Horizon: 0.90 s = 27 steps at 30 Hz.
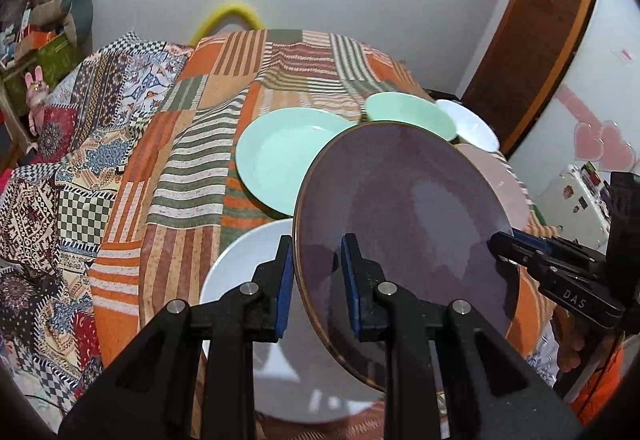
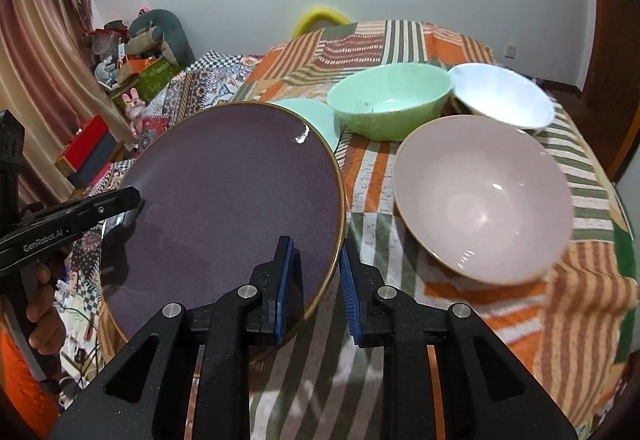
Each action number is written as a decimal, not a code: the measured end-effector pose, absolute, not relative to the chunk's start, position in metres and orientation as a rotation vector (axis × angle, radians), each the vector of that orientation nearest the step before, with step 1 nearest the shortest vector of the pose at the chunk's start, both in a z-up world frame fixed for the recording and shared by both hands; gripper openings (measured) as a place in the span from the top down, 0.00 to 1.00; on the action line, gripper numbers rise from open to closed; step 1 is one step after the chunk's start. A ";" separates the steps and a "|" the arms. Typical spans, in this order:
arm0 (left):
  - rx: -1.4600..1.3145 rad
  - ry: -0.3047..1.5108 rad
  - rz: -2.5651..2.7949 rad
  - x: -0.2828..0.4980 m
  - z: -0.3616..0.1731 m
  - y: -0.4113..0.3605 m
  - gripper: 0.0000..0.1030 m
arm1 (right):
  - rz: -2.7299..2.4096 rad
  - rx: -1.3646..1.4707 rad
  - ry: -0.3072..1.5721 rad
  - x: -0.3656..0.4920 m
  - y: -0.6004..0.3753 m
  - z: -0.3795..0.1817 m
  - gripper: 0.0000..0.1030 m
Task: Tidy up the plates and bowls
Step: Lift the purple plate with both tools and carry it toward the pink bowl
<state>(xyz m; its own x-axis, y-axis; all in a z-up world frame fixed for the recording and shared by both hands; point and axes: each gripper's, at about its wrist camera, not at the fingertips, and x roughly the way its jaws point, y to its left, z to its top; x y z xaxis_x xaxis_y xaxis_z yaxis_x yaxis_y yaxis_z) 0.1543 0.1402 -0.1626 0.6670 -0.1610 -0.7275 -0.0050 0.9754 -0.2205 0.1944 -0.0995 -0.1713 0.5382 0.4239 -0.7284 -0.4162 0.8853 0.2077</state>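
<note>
We held the purple plate tilted above the patchwork cloth, our left gripper clamped on its near-left rim and our right gripper straddling its near-right rim, though we could not tell if those pads pressed it. Beneath it lay a white plate, with a green plate farther off, and to the right stood a pink bowl, a green bowl and a white bowl
</note>
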 end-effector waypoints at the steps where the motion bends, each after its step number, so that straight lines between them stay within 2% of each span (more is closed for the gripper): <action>1: -0.209 0.838 -0.089 0.151 -0.160 0.137 0.78 | 0.498 0.011 0.864 0.192 -0.103 -0.169 0.80; 14: -0.156 0.870 -0.110 0.115 -0.150 0.090 0.78 | 0.474 0.013 0.821 0.161 -0.134 -0.158 0.79; 27: -0.135 0.974 -0.154 0.110 -0.174 0.042 0.78 | 0.424 0.031 0.847 0.140 -0.173 -0.177 0.79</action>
<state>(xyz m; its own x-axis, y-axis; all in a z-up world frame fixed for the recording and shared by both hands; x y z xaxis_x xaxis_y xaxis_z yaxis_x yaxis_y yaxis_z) 0.1103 0.0420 -0.1745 0.5526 -0.1907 -0.8114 0.0693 0.9806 -0.1832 0.1395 -0.1729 -0.1770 0.5844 0.3755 -0.7194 -0.3509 0.9163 0.1932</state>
